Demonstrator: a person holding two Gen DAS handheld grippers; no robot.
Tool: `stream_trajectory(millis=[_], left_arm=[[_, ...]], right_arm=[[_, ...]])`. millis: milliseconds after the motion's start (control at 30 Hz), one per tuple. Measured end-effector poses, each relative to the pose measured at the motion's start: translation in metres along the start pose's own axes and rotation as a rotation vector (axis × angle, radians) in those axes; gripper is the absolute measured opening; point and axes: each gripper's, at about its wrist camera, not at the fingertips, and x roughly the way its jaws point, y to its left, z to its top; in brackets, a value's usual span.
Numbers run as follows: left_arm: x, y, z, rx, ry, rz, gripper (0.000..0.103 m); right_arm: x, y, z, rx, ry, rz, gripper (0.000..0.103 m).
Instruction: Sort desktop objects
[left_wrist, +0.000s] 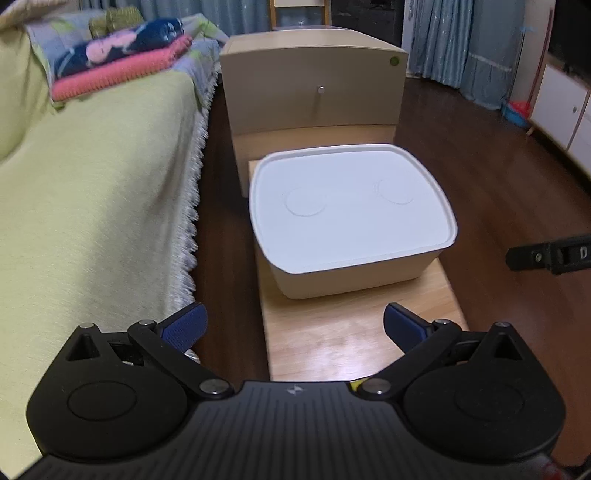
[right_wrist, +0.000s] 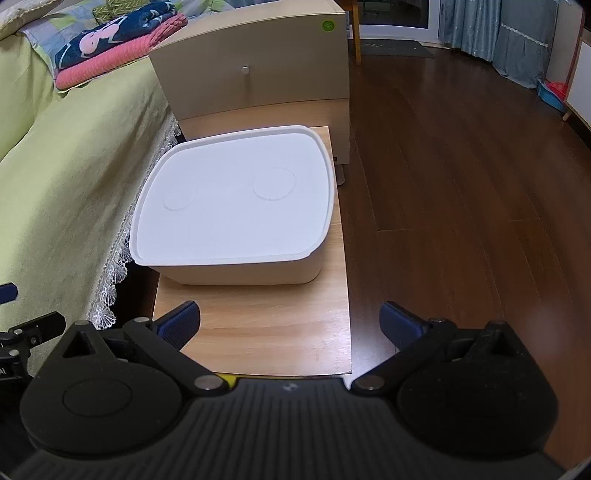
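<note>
The left gripper (left_wrist: 293, 326) is held level and low, pointing forward, its two blue-padded fingers (left_wrist: 186, 325) spread wide apart with nothing between them. The right gripper (right_wrist: 290, 325) sits the same way: jaws wide, blue pads (right_wrist: 400, 325) bare, gripping nothing. Each gripper shows at the edge of the other's view, so they are side by side.

Green-covered bed (left_wrist: 92, 192), folded blankets (left_wrist: 122, 55) (pink lowest), blue curtains (left_wrist: 461, 44), dark floor (right_wrist: 461, 184)
</note>
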Motion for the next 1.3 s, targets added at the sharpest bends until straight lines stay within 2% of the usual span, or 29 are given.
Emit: stream_trajectory(millis=[233,467,833,1300], left_arm=[[-0.004,-0.020,-0.007,0.038,0.007,0.025,0.102],[-0.004,-0.016,-0.008,-0.027,0.021,-0.006,0.102],[-0.004,-0.029,-0.010,0.015,0.011,0.079,0.102],[0.001,-0.022,-0.009,-0.019,0.032,0.021,0.102]], right_arm=[[0.002,0.009,-0.004,-0.015,0.009,0.008,0.102],[0.001,0.012,-0.005,-0.015,0.005,0.012,0.102],[-0.004,0.018,-0.007,-0.024,-0.005,0.028,0.102],[-0.003,0.023,-0.010,-0.038,-0.006,0.035,0.102]])
